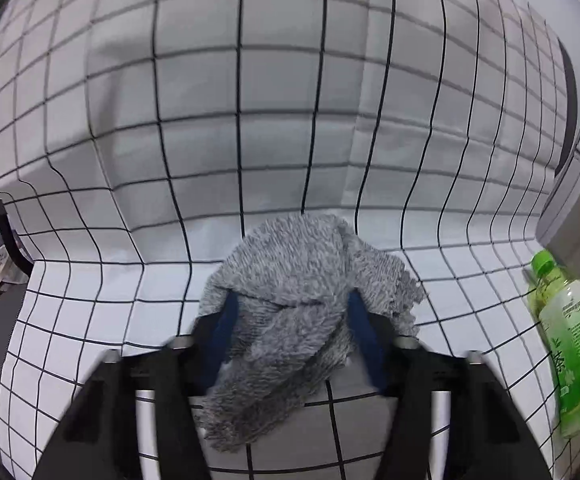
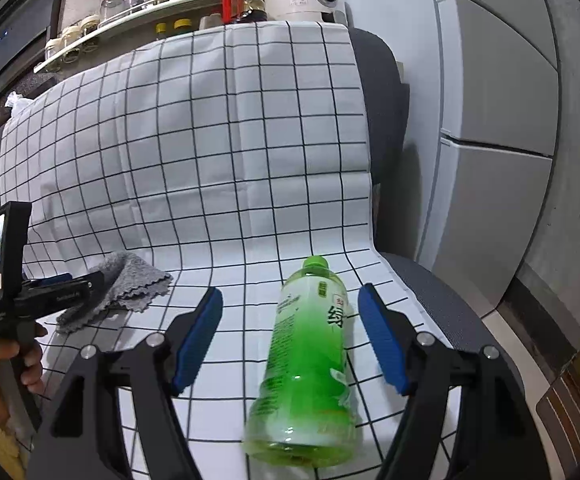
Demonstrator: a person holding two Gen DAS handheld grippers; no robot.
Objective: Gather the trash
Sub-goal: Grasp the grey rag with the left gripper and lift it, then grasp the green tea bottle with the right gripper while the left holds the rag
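Blue-padded left tongs (image 1: 290, 320) straddled a crumpled grey cloth (image 1: 302, 304), its folds bunched between the pads, though whether they pinched it could not be told. The right tongs (image 2: 292, 316) stood open around a green bottle (image 2: 310, 360) lying on its side, pads clear of it. Both things lay on a checked sheet (image 2: 210, 152) draped over a chair (image 2: 442, 300).
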